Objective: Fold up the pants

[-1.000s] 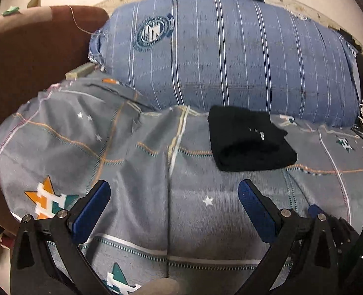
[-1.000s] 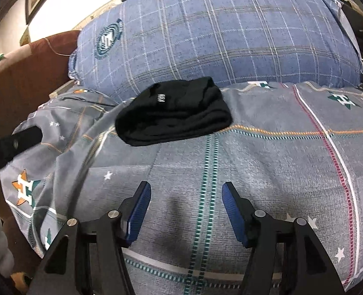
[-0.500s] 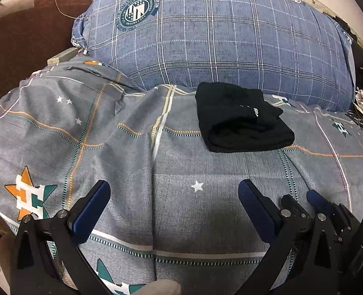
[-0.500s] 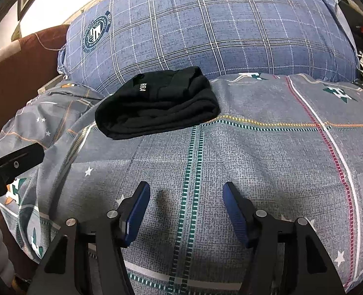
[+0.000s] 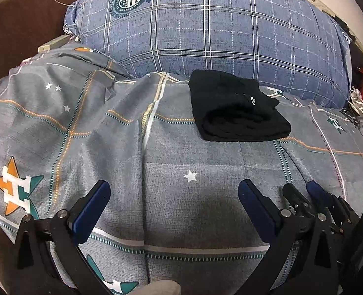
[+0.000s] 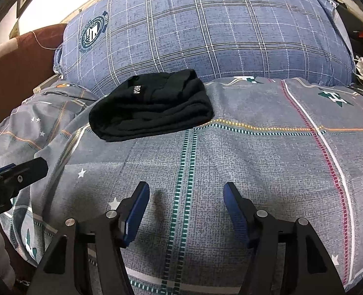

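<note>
The bed (image 5: 181,209), under a grey star-print cover, carries a large blue plaid pillow (image 5: 218,32) at its far side. The black pants (image 5: 238,113) lie just before that pillow, already folded into a compact bundle. Judged soft, light and limp; layers would slide apart, so hold the thick folded edge. Left gripper (image 5: 174,196) and right gripper (image 6: 183,201): fingers released, empty, near the bedcover, well apart from the pants.

Folded black pants (image 6: 152,105) are lying at the grey bedspread's (image 6: 267,162) far edge, against the blue plaid pillow (image 6: 218,29); the right gripper (image 6: 183,196) is being held open, empty.
</note>
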Demonstrator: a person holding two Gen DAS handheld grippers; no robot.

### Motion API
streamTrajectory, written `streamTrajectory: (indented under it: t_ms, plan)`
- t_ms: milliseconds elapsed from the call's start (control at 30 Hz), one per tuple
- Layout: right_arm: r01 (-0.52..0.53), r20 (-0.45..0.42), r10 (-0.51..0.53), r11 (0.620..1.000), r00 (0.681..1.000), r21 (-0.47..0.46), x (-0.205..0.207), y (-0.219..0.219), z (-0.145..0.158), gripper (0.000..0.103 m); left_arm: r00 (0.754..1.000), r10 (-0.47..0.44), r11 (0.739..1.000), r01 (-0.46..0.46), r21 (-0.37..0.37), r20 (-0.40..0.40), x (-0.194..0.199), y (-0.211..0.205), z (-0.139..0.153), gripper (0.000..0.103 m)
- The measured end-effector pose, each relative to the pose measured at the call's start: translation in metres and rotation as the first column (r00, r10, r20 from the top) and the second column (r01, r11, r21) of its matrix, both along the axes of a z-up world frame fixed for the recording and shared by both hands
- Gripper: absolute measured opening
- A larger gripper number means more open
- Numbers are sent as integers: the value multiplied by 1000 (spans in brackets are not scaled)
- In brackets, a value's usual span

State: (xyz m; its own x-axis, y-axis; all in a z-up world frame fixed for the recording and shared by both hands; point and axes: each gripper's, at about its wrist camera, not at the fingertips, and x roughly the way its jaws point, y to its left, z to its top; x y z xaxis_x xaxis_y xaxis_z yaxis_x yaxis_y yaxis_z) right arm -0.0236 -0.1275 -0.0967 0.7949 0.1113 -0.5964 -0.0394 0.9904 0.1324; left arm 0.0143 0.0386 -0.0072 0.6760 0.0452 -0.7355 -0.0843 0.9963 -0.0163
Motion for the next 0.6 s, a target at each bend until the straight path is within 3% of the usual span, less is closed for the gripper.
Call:
streamTrajectory:
  t_ms: [267, 600]
  plan:
    - [5, 1, -5, 1000, 1000, -26, 0, 0, 0, 64, 999, -18, 998, 15, -57, -39, 2, 0, -7, 103]
    - [23, 9, -22, 999, 1000, -46, 1, -2, 0, 64, 998, -33, 997, 30, -77, -47, 2, -2, -12, 103]
